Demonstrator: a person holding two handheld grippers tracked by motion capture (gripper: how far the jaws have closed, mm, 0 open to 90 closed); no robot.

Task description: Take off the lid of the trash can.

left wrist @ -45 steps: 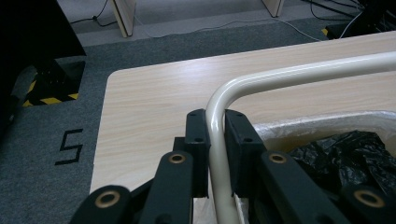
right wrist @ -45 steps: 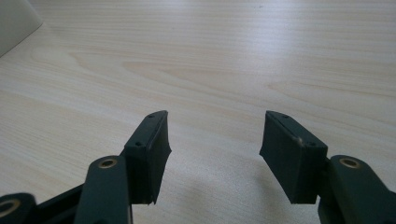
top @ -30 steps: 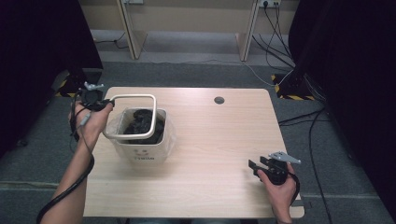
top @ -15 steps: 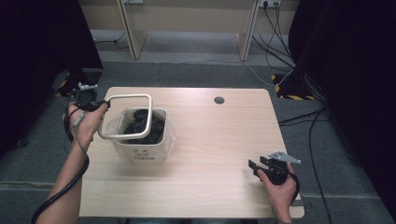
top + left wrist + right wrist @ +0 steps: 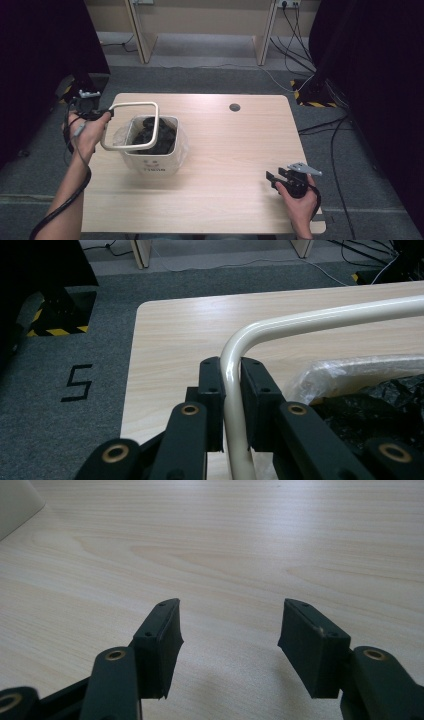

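A white bin [image 5: 151,163] lined with clear plastic holds a crumpled black bag [image 5: 151,132] and stands left of centre on the table. A cream tube frame [image 5: 132,105] hangs tilted over the bin's left rim. My left gripper [image 5: 103,116] is shut on the frame's left side. In the left gripper view its pads clamp the cream tube [image 5: 233,390] just below its bend, with the black bag [image 5: 372,400] to the right. My right gripper [image 5: 272,178] rests low at the table's front right, open. In the right gripper view the right gripper [image 5: 230,625] has bare wood between its jaws.
The light wood table [image 5: 235,145] has a dark cable hole [image 5: 234,107] near its far edge. Grey carpet surrounds it, with cables and wooden legs at the back. A corner of the white bin [image 5: 15,502] appears at the upper left in the right gripper view.
My left hand has shifted a little to the left with the cream frame in its grip. The right hand has not moved.
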